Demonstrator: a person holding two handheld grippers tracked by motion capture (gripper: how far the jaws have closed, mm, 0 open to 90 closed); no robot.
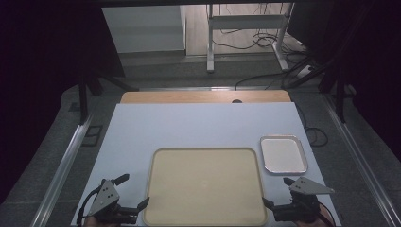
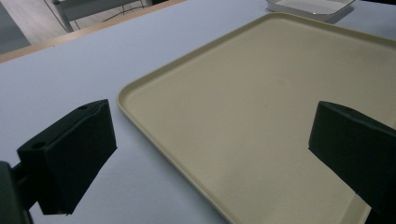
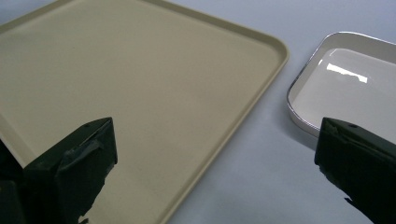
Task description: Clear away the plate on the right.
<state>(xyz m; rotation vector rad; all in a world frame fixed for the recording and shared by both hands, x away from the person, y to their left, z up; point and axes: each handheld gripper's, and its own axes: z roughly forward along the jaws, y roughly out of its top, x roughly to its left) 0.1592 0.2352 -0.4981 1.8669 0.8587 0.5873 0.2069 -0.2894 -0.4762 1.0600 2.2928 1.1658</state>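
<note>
Grey floor and dark curtains ring your worktop (image 1: 198, 127), whose pale blue-white sheet covers all but a strip of wood at the far edge. Beyond it a metal stand (image 1: 246, 28) rises from the floor among loose cables (image 1: 265, 40).

Your beige tray (image 1: 204, 185) lies flat at the near middle of the worktop, empty, its raised rim running all round. In the left gripper view the beige tray (image 2: 261, 107) stretches ahead with its corner between the jaws; in the right gripper view the beige tray (image 3: 140, 79) spreads out to the left.

Just beside the beige tray's far right corner, apart from it by a narrow band of sheet, sits your small metal tray (image 1: 283, 154), white inside with a bright rim, also empty. The right gripper view shows the small metal tray (image 3: 345, 88) ahead of the right jaw, light glinting on its floor; the left gripper view catches its edge (image 2: 313, 5) at the top.

Your left gripper (image 1: 124, 191) sits at the near left corner of the beige tray, jaws spread wide, one over the sheet and one at the tray's rim, holding nothing. Your right gripper (image 1: 279, 193) sits at the near right corner, jaws likewise spread wide and empty, one at the beige tray's edge and the other toward the small metal tray.
</note>
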